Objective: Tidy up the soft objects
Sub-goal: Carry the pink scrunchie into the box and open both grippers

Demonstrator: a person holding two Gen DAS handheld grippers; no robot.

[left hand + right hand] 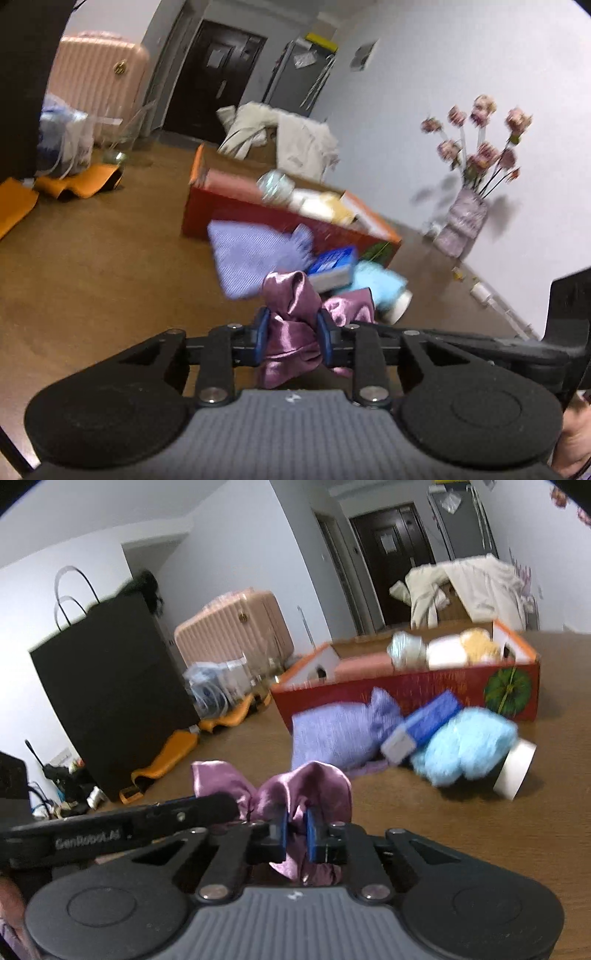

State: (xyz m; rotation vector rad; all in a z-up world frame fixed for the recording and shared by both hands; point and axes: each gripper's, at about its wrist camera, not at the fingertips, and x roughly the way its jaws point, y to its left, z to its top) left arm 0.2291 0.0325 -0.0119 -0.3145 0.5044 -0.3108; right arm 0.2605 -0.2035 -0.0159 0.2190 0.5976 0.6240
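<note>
Two grippers, left (291, 338) and right (296, 836), both clamp one purple satin cloth (291, 317); pulling apart could tear it or slip it free near the red box (406, 692).

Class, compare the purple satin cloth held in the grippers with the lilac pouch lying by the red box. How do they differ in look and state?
The satin cloth is glossy and mauve; the lilac pouch is matte and paler.
The cloth is bunched and gripped by both the left gripper and right gripper; the pouch lies untouched on the table.
The pouch looks filled, the cloth loose.
Both are soft purple fabric.
</note>
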